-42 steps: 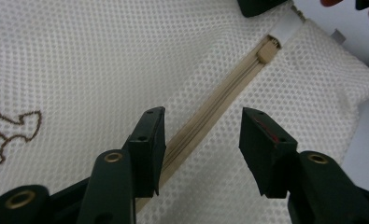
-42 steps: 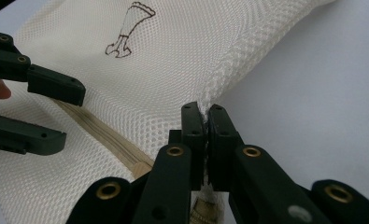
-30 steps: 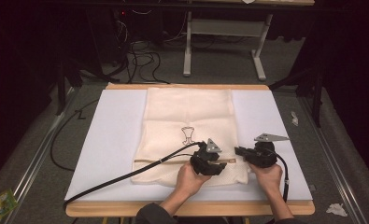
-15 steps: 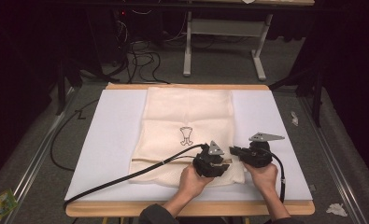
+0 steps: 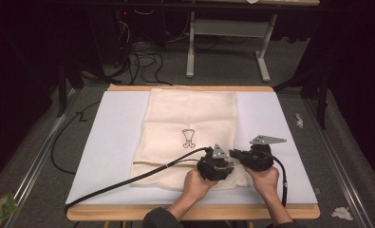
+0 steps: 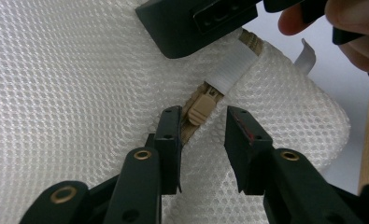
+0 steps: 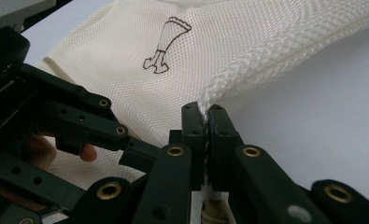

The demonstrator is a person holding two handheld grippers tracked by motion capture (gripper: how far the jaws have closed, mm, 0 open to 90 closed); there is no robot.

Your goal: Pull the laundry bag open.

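A cream mesh bag (image 5: 190, 118) with a small dark print (image 5: 189, 137) lies flat on the white mat. In the left gripper view a tan zipper pull (image 6: 202, 108) sits between the jaws of my left gripper (image 6: 203, 116). These jaws have just been closing, but a gap still shows on each side of the pull. My right gripper (image 7: 204, 112) is shut on the bag's braided white edge (image 7: 247, 74) by the zipper's end. In the high view the left gripper (image 5: 225, 164) and right gripper (image 5: 235, 156) meet at the bag's near right corner.
The white mat (image 5: 114, 142) covers a wooden table (image 5: 190, 213), with bare mat on both sides of the bag. A black cable (image 5: 128, 181) trails from the left gripper to the table's near left corner. Crumpled paper scraps (image 5: 299, 119) lie on the floor at the right.
The two grippers have drawn slightly closer together at the bag's near right corner. The bag itself has stayed where it was.
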